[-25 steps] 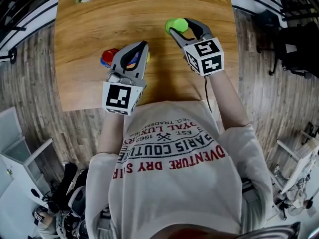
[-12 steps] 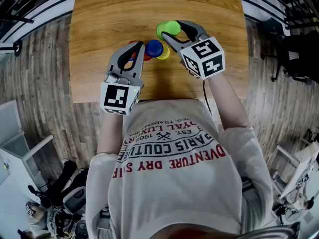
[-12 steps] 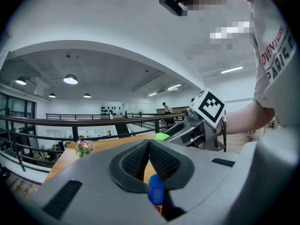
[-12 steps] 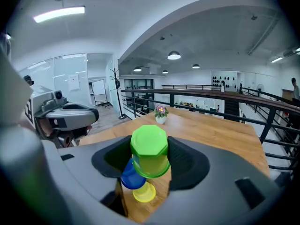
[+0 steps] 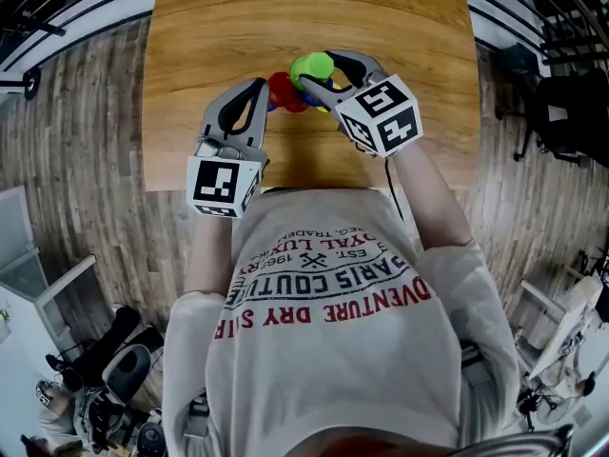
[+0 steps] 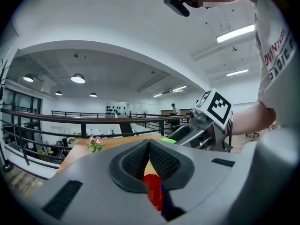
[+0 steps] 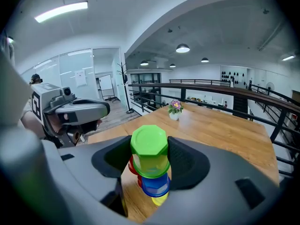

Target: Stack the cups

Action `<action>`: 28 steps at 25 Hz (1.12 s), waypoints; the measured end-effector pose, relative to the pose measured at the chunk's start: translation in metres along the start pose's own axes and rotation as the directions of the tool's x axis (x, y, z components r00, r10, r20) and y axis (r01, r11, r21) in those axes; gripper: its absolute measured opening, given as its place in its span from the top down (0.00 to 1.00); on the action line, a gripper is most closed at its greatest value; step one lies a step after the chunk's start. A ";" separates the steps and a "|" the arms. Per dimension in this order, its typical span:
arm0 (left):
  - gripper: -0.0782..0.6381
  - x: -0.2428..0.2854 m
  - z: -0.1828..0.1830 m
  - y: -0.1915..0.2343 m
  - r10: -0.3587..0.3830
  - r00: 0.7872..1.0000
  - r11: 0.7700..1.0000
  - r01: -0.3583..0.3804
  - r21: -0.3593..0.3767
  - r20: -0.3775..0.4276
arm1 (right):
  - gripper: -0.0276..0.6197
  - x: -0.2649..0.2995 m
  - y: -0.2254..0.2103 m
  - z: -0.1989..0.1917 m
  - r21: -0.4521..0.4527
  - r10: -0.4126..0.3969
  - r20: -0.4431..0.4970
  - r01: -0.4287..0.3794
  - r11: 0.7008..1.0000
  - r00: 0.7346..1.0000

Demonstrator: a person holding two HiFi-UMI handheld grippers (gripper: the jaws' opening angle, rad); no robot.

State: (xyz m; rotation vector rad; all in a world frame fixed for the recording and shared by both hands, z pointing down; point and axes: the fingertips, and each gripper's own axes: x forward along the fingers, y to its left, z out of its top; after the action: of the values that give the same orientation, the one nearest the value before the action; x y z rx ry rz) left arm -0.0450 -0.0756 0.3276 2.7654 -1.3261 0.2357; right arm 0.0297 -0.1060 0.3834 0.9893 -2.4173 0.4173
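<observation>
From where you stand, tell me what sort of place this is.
Probably an open-plan office or lab on an upper level: a wooden table stands near a dark railing that seems to overlook a lower floor, with glass-walled rooms and round ceiling lights around it.

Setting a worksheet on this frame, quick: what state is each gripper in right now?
Left gripper: fingers closed together, nothing gripped between them.
Right gripper: fingers closed on the green cup.

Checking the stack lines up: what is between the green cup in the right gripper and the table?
A blue cup over a yellow cup, seen in the right gripper view below the green cup.
</observation>
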 end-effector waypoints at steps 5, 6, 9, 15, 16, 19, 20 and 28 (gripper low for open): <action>0.87 -0.004 0.001 0.004 0.000 1.000 1.000 0.000 -0.008 0.000 | 0.57 0.004 0.009 -0.004 -0.003 0.006 -0.025 -0.006 1.000 1.000; 0.87 -0.005 0.001 0.004 0.000 1.000 1.000 0.000 -0.009 0.000 | 0.57 0.004 0.010 -0.005 -0.003 0.006 -0.029 -0.006 1.000 1.000; 0.87 -0.005 0.000 0.005 -0.003 1.000 1.000 0.003 -0.009 -0.001 | 0.57 0.005 0.011 -0.008 0.001 0.004 -0.033 -0.004 1.000 0.999; 0.87 -0.006 -0.003 0.008 -0.019 1.000 1.000 0.019 -0.013 -0.003 | 0.57 0.009 0.013 -0.008 0.002 -0.009 -0.025 0.009 1.000 1.000; 0.87 -0.006 -0.004 0.009 -0.021 1.000 1.000 0.021 -0.014 -0.004 | 0.57 0.011 0.014 -0.007 0.005 -0.010 -0.019 0.011 1.000 1.000; 0.87 -0.007 -0.003 0.011 -0.025 1.000 1.000 0.025 -0.012 0.000 | 0.53 0.011 0.018 -0.001 0.045 -0.004 0.033 0.003 0.999 0.999; 0.87 -0.007 -0.003 0.012 -0.026 1.000 1.000 0.026 -0.012 0.002 | 0.52 0.010 0.018 0.002 0.061 -0.003 0.053 0.000 0.998 0.999; 0.87 -0.003 0.003 0.013 -0.034 0.999 0.999 0.035 -0.015 0.019 | 0.50 -0.017 -0.003 0.028 0.082 -0.125 0.208 0.110 0.991 0.970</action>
State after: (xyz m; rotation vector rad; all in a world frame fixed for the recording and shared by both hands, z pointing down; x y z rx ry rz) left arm -0.0566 -0.0817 0.3241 2.7819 -1.2776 0.1967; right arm 0.0330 -0.1111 0.3509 1.2590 -2.5297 0.3728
